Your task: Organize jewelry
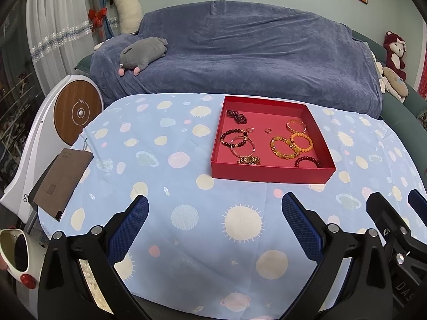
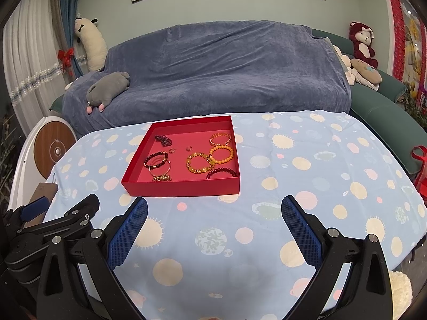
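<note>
Bracelets (image 1: 303, 142) in box (image 1: 272, 172) on table (image 1: 165, 186); sofa (image 1: 240, 53) behind.

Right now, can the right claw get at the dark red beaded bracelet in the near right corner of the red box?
Probably yes. The right claw is open and empty, with only bare patterned tablecloth before the shallow red box. The dark red beaded bracelet hugs the near wall, so approach from above.

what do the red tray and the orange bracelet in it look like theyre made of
Red tray: probably matte paperboard, judging by its thin straight walls, crisp folded corners and lack of shine.
Orange bracelet: smooth, glossy, round beads, possibly polished stone, resin or glass; the pictures cannot settle which.
</note>
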`<state>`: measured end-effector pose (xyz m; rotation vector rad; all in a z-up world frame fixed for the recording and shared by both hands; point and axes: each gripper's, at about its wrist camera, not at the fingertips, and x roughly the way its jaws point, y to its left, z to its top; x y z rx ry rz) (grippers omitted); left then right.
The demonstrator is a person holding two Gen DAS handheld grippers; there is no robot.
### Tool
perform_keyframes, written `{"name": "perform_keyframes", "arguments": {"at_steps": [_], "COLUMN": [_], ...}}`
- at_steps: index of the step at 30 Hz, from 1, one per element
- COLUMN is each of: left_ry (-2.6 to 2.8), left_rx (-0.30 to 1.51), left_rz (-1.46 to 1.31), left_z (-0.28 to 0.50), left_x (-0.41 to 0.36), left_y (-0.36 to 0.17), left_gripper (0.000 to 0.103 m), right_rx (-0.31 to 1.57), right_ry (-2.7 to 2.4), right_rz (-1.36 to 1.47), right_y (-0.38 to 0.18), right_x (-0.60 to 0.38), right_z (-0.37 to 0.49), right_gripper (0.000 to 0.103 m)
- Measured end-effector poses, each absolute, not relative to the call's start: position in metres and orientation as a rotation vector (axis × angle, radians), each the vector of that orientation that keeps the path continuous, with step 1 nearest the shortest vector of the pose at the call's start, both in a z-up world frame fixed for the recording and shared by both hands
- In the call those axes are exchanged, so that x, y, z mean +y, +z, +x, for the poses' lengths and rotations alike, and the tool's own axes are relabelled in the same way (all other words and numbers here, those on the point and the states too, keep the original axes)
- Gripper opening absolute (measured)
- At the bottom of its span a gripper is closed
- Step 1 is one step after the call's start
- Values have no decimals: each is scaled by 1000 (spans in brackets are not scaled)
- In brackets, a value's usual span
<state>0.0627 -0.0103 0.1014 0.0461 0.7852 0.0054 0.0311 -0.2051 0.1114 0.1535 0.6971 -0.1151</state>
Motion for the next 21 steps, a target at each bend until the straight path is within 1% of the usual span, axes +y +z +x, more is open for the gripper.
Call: {"name": "perform_keyframes", "arguments": {"at_steps": [21], "left_ry": [4], "left_rx": [804], "left_rz": [33], "left_z": [64], "left_x": [-8], "left_y": [95], "left_gripper": [95], "right_rx": [708], "right_ry": [-113], "right_rz": [155], "right_y": [111], "right_x": [-203], "right_z": [35], "right_gripper": [97]}}
